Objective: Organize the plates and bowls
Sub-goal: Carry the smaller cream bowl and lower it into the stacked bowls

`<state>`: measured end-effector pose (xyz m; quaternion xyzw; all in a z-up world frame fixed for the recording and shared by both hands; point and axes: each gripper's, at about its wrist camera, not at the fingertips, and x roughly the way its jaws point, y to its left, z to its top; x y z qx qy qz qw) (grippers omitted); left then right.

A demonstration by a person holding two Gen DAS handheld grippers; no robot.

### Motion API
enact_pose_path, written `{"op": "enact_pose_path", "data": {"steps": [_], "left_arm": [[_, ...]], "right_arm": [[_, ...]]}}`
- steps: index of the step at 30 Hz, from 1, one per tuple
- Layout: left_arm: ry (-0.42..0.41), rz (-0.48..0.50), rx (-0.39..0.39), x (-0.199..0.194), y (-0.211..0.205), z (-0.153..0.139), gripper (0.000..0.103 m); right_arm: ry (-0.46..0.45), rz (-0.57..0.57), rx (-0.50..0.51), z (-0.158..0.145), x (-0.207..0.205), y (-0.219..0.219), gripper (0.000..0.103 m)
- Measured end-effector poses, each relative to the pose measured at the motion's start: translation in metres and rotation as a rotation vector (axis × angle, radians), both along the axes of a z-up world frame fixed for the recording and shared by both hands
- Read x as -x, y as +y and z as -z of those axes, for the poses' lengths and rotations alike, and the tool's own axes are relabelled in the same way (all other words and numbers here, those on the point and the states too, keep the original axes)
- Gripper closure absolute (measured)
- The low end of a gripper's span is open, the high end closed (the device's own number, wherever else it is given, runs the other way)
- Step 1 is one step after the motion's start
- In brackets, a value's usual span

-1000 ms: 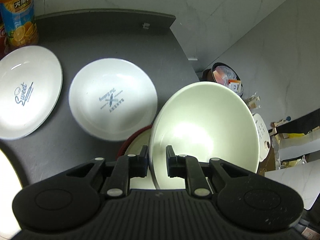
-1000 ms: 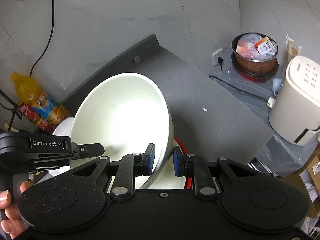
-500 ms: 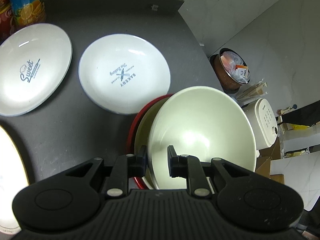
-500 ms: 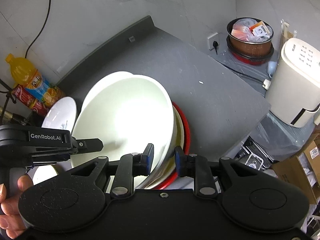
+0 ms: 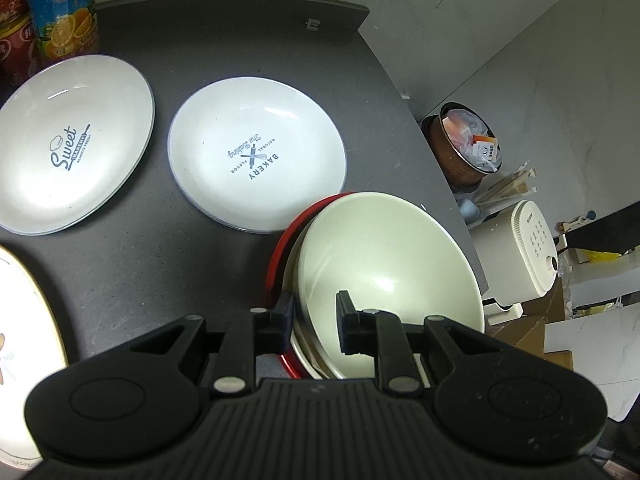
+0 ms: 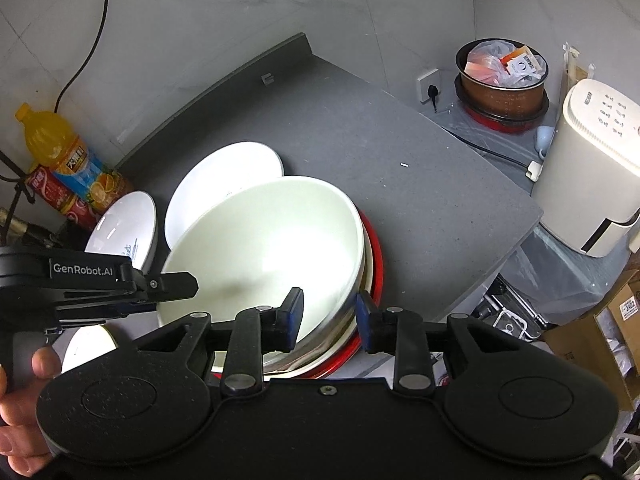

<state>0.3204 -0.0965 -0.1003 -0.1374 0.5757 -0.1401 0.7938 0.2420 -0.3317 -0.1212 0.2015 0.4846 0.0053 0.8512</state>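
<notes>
The left gripper (image 5: 313,318) and the right gripper (image 6: 329,317) each stand with the fingers parted on both sides of the rim of the white bowl (image 6: 264,248), with a visible gap, so neither one is clamping it. The bowl sits nested in a stack on the red plate (image 5: 280,252), near the edge of the dark counter (image 6: 420,184). Beside it lie the plate marked BAKERY (image 5: 256,154) and the plate marked Sweet (image 5: 68,144).

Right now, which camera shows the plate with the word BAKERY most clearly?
The left wrist view: the BAKERY plate lies whole and unobstructed, print readable. In the right wrist view the same plate is mostly hidden behind the white bowl, and its print cannot be seen.
</notes>
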Motion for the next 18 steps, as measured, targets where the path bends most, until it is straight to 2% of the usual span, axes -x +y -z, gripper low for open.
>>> {"op": "enact_pose_path", "data": {"steps": [8, 18], "left_arm": [[0.011, -0.001, -0.02, 0.004, 0.008, 0.003, 0.079], [0.002, 0.0, 0.005, 0.012, 0.022, 0.008, 0.061]], "right_arm": [[0.005, 0.023, 0.003, 0.004, 0.008, 0.001, 0.073], [0.009, 0.047, 0.015, 0.005, 0.019, 0.004, 0.071]]}}
